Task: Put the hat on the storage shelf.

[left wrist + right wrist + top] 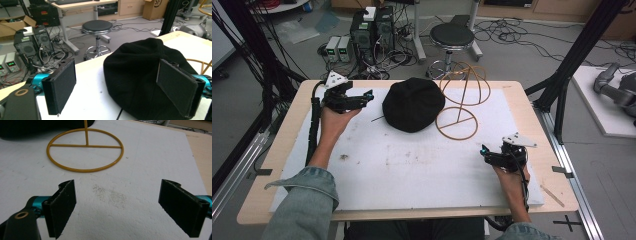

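Black knit hat (413, 104), rounded, slumped beside wire stand (460, 102)

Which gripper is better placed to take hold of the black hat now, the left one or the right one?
Probably the left gripper. Its open jaws point at the black hat from close by. The right gripper is open too, but it sits farther off, facing the base ring of the yellow wire stand.

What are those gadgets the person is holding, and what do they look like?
Two handheld black grippers: the left gripper and right gripper each carry flat black padded jaws on teal mounts, a grey three-cornered plate on top and a trailing black cable. The person wears light denim sleeves.
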{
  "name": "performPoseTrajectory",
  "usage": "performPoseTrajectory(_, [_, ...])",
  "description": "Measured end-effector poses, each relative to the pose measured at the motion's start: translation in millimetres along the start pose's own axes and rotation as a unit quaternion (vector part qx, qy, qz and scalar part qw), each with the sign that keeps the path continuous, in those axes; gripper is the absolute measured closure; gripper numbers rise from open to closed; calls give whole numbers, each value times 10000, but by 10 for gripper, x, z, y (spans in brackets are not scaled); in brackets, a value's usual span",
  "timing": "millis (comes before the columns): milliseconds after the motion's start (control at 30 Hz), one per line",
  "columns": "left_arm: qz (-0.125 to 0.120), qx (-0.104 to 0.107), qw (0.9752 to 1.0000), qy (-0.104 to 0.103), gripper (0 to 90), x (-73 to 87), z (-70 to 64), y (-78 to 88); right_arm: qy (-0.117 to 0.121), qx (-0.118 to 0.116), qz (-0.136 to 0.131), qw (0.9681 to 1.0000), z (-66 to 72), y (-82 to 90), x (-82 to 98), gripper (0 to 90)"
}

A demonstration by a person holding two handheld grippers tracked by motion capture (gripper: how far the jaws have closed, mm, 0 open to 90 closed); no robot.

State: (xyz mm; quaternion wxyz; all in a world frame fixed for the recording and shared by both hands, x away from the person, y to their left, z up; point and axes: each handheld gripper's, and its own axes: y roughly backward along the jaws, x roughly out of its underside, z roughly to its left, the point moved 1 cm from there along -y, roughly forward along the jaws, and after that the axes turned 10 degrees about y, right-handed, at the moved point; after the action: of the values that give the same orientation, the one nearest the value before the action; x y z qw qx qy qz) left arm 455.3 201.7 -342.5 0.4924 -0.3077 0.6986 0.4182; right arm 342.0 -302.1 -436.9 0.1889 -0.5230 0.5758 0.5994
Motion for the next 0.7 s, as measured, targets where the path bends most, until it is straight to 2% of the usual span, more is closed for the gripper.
performPoseTrajectory(300, [-47,387,9991,-142,161,-100,-251,-301,9,-17,-21,10000,-6,-3,1,144])
performPoseTrajectory(367, [22,425,9988,-232,161,-106,-310,-389,-3,-21,-18,10000,-2,0,0,144])
performPoseTrajectory(433, [40,503,9984,-238,161,-95,-364,-476,-1,-18,-21,10000,-1,-1,-1,144])
performPoseTrajectory(633, [233,527,9980,-261,161,-13,-444,-675,17,-19,-24,10000,-6,-4,1,144])
performPoseTrajectory(700, [224,555,9979,-244,161,9,-454,-715,4,-27,-10,10000,-5,-3,3,144])
